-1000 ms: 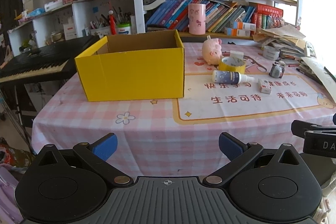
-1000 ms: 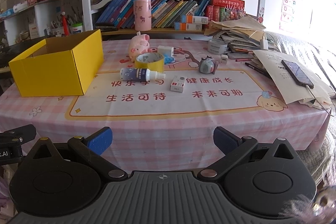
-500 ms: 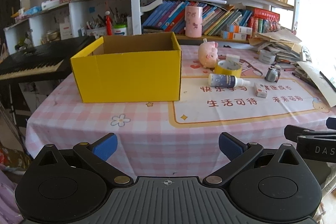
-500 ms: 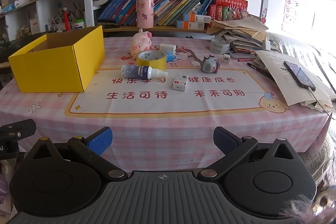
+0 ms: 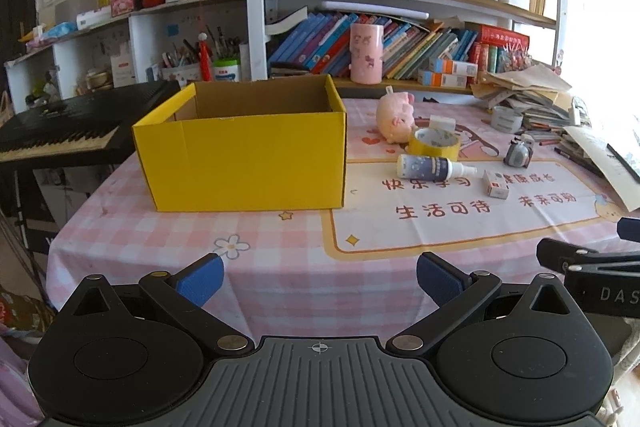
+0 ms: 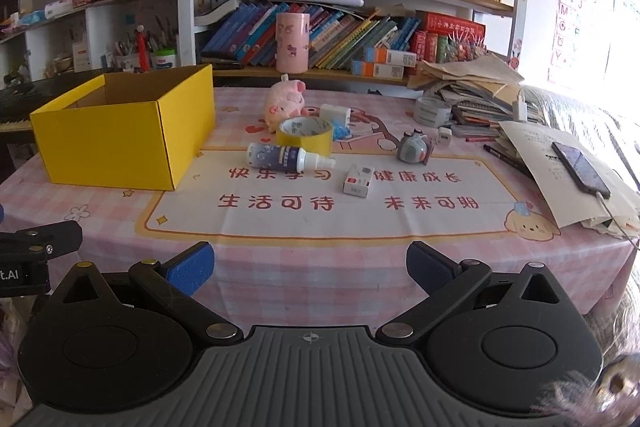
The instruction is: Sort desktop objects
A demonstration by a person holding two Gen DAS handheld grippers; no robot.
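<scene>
Blue-padded jaws on your left gripper [image 5: 318, 277] and right gripper [image 6: 310, 263] stand wide apart, holding nothing, short of the desk [image 6: 320, 251] edge. Reach the right one first for the bottle [image 6: 286, 155]: it lies on its side and is round, so close across its body to stop a roll. The tape [image 6: 306, 135], stiff carton [image 6: 358, 181] and soft pig [image 6: 285, 103] sit nearby; the yellow cardboard box [image 5: 244, 155] stands open on the left.
</scene>
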